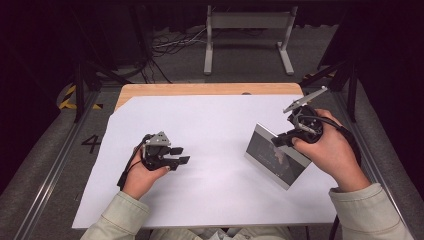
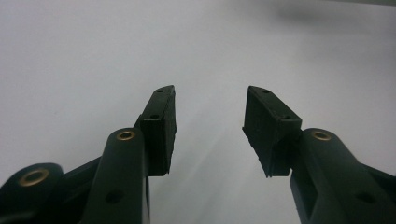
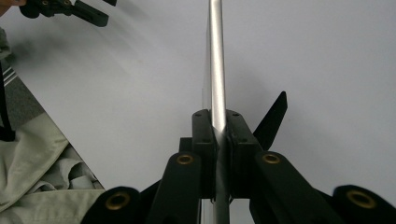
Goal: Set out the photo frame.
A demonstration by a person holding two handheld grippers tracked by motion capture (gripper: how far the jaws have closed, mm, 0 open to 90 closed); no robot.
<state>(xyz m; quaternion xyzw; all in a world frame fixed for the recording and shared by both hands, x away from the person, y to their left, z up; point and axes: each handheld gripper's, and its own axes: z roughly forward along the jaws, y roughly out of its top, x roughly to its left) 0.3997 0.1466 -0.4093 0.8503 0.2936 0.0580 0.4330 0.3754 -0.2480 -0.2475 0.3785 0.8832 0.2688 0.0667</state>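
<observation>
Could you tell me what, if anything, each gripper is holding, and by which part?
The right gripper is shut on the top edge of a picture frame. The left gripper is open and holds nothing.

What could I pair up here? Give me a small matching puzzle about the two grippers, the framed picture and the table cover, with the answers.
Things:
1. left gripper
2. right gripper
3. picture frame
4. white sheet

States:
A. spread flat over the wooden table
B. open, holding nothing
C. standing tilted, silver-edged
D. clamped on a thin metal edge

Pairs: 1-B, 2-D, 3-C, 4-A
</observation>
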